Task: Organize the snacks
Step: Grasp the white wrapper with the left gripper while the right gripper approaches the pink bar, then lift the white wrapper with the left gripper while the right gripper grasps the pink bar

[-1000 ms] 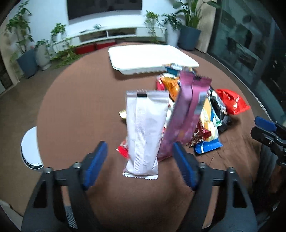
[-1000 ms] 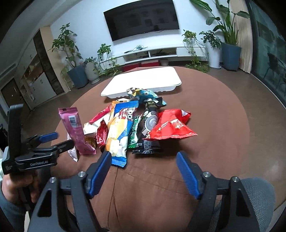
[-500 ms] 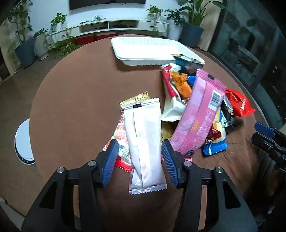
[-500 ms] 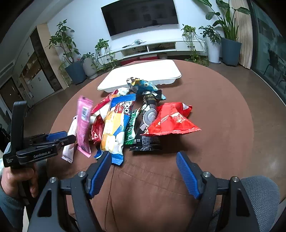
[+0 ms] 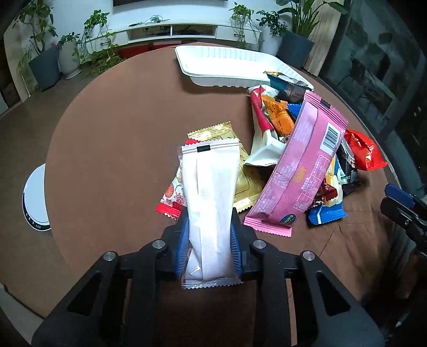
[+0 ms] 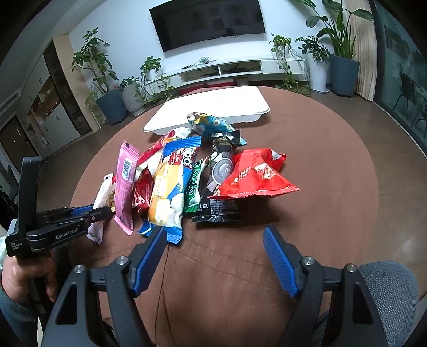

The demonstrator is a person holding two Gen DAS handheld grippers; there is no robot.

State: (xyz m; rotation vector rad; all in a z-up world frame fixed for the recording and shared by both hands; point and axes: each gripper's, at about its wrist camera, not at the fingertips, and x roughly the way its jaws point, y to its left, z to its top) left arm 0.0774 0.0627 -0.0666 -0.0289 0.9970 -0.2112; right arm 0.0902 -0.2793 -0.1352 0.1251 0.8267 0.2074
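White wrapper (image 5: 210, 192) between closing left tongs (image 5: 209, 240)

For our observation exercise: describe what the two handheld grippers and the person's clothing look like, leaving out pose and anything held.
Both the left gripper and the right gripper have black frames with silver screws and ribbed blue pads. White lettering on the left gripper's side reads GenRobot.AI. The person's sleeve looks dark blue-grey. No cables show.

Black TV (image 6: 208, 22) on white wall, straight ahead beyond right jaws. White low console (image 6: 234, 70) beneath it. Potted plants (image 6: 108, 88) ahead-left of right jaws; tall plant in dark pot (image 6: 343, 72) ahead-right. White round device (image 5: 36, 198) on floor, left of left jaws. Dark glazing (image 5: 379, 72) far right.
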